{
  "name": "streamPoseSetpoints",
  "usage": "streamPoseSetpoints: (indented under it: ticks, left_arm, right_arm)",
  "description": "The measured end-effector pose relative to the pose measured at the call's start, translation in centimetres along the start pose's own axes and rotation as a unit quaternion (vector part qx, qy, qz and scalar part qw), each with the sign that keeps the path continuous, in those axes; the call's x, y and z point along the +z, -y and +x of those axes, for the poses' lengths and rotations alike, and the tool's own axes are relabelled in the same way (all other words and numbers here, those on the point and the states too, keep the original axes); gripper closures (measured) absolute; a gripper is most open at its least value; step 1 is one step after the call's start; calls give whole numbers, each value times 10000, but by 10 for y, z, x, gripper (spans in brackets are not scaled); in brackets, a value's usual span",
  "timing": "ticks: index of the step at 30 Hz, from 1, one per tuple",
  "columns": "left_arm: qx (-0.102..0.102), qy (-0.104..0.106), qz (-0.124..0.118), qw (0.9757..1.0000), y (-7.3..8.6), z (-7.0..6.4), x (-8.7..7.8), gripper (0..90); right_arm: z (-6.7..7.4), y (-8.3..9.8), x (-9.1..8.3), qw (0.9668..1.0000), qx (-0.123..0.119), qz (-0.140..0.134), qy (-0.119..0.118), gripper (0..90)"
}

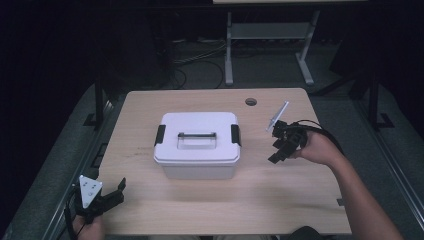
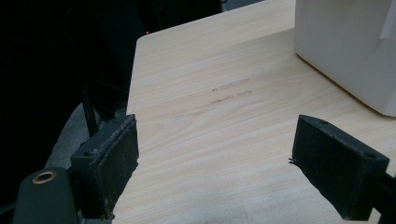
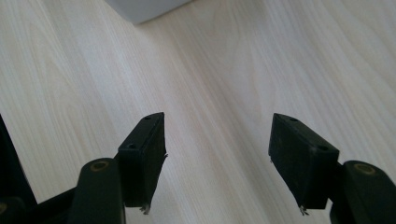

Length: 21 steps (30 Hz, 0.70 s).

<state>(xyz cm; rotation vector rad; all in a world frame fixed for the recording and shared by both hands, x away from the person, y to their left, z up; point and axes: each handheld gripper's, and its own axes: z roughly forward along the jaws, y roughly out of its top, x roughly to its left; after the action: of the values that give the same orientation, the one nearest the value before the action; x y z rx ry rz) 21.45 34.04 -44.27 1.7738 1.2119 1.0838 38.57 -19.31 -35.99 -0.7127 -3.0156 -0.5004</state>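
A white plastic box (image 1: 197, 145) with a lid, a recessed top handle and two black side latches stands in the middle of the wooden table (image 1: 150, 210). My left gripper (image 1: 116, 191) hangs over the table's near left corner, jaws open and empty; the box's corner (image 2: 345, 51) shows at the upper right of the left gripper view. My right gripper (image 1: 280, 150) is right of the box, a little apart from it, tilted down toward the tabletop. Its jaws stand open with only bare wood (image 3: 215, 140) between them. A corner of the box (image 3: 140, 9) shows at the top of the right gripper view.
A round cable hole (image 1: 251, 102) sits near the table's far edge. Behind the table stands a grey metal frame (image 1: 270, 45) with cables on the dark floor. Bare wood lies in front of the box and on both sides of it.
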Motion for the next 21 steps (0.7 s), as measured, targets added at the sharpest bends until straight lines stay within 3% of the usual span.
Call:
streamPoseSetpoints:
  ticks: [21]
  left_arm:
    - [15,10,21,10000,0,-1,1,141]
  right_arm:
    - [-5,29,16,9996,235,-69,-102,352]
